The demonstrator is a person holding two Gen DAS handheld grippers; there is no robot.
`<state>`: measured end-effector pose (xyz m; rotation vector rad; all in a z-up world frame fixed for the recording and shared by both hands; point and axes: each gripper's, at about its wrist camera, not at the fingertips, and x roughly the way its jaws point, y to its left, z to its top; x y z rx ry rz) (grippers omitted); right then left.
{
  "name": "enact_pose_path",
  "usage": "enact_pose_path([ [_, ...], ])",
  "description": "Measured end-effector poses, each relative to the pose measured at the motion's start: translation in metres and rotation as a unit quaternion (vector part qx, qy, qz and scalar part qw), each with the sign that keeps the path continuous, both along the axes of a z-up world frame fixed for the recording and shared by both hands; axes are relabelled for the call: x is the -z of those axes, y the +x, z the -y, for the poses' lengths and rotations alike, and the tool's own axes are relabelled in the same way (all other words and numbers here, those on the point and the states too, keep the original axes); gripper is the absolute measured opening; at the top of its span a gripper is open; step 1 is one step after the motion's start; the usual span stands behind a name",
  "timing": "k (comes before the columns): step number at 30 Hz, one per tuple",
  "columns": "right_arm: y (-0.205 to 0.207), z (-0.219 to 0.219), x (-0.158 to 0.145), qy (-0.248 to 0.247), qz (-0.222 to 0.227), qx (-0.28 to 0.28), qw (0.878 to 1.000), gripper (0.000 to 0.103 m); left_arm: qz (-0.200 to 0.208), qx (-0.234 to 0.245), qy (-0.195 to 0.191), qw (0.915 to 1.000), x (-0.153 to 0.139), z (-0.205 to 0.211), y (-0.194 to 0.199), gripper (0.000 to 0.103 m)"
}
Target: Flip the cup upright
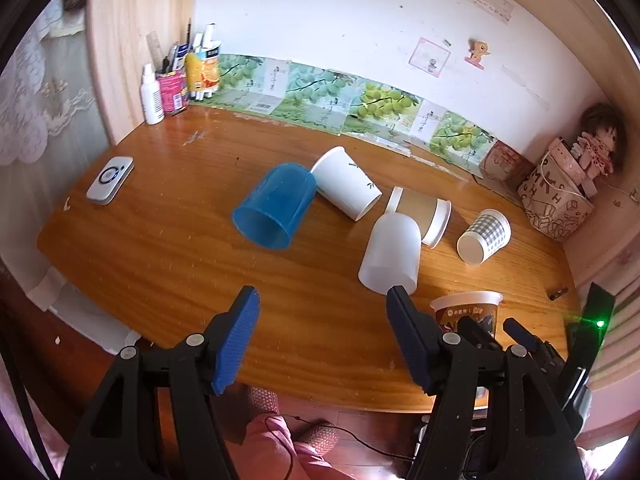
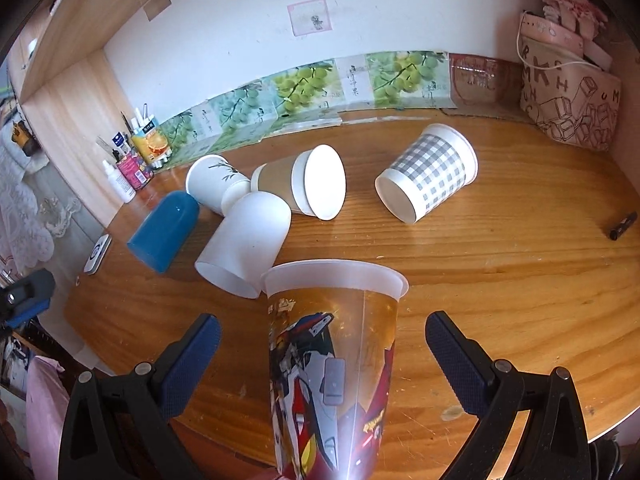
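Several cups lie on their sides on the wooden table [image 1: 160, 240]: a blue plastic cup [image 1: 274, 204], a white paper cup with a leaf print [image 1: 346, 182], a brown-sleeved cup [image 1: 422, 216], a frosted white cup [image 1: 392, 254] and a grey checked cup [image 1: 484, 236]. A printed cup [image 2: 332, 360] with a robot picture stands upright between the wide-open fingers of my right gripper [image 2: 322, 354], not touched; it also shows in the left wrist view [image 1: 468, 312]. My left gripper [image 1: 322, 320] is open and empty above the table's near edge, its right fingertip in front of the frosted cup's mouth.
A white flat device [image 1: 110, 180] lies at the left. Bottles and a pen holder [image 1: 172, 84] stand in the back left corner. A patterned bag [image 1: 554, 200] and a doll [image 1: 598, 148] sit at the back right. A small dark object [image 2: 622, 224] lies at the right edge.
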<state>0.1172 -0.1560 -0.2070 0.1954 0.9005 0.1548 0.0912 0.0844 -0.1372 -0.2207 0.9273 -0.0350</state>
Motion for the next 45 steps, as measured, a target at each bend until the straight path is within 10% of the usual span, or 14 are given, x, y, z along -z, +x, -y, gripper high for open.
enact_pose_path([
  [21,0.021,-0.013,0.021,-0.045,-0.055,-0.003,0.997,0.078,0.028,0.037,-0.013,0.9988,-0.015,-0.02,0.049,0.07],
  [45,0.039,-0.004,-0.027,-0.077,0.03,0.07,0.994,0.078,0.14,0.078,-0.005,0.987,-0.053,-0.028,0.094,0.078],
])
